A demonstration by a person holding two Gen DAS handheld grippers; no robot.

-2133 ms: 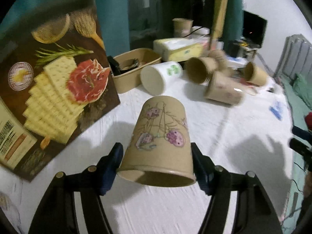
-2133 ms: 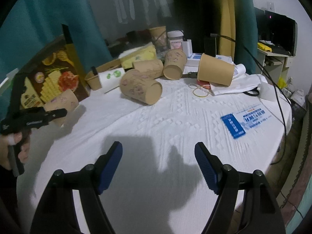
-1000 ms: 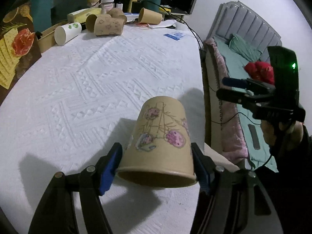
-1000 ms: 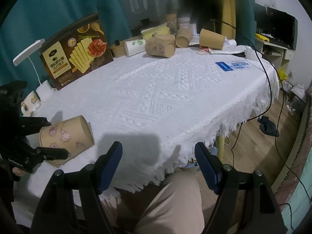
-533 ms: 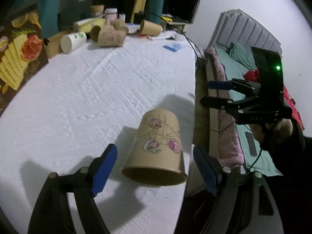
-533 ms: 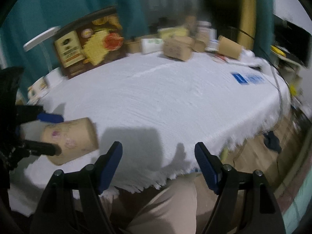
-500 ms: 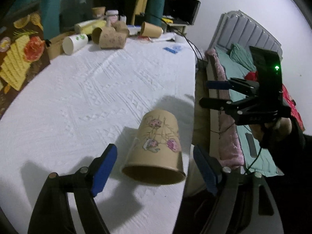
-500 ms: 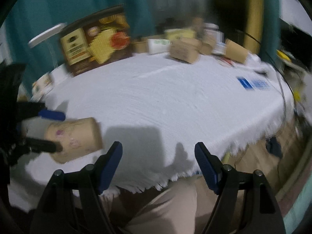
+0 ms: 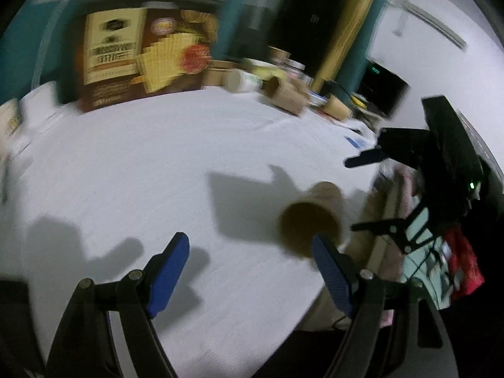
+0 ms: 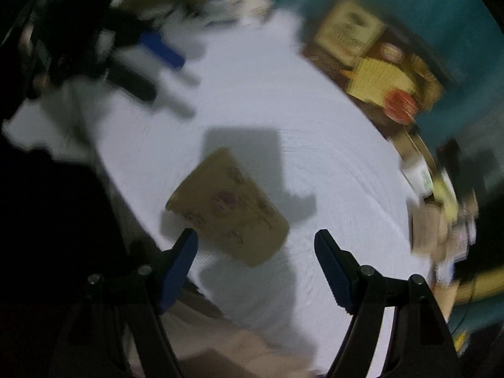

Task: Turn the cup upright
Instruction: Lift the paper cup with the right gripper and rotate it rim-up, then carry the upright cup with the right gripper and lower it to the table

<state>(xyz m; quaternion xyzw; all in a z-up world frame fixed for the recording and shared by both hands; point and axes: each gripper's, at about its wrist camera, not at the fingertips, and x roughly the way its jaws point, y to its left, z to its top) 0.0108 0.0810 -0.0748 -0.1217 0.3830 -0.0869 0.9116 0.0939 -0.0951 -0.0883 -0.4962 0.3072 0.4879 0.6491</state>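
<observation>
A brown paper cup with a flower print (image 9: pixel 312 220) lies on its side on the white tablecloth (image 9: pixel 157 163), near the table's edge, its mouth turned to the left wrist camera. My left gripper (image 9: pixel 249 271) is open and empty, with the cup beside its right finger. In the right wrist view the same cup (image 10: pixel 226 208) lies just beyond my right gripper (image 10: pixel 255 249), which is open and empty, jaws wide on either side of it. Both views are blurred by motion.
A cracker box (image 9: pixel 138 56) stands at the table's far side. Several more paper cups (image 9: pixel 283 94) lie at the far end beside it. The table's edge (image 9: pixel 362 220) runs just right of the cup. The left gripper shows in the right wrist view (image 10: pixel 151 60).
My left gripper has let go of the cup, which now lies on the cloth, and has swung left. My right gripper has moved in close over the cup.
</observation>
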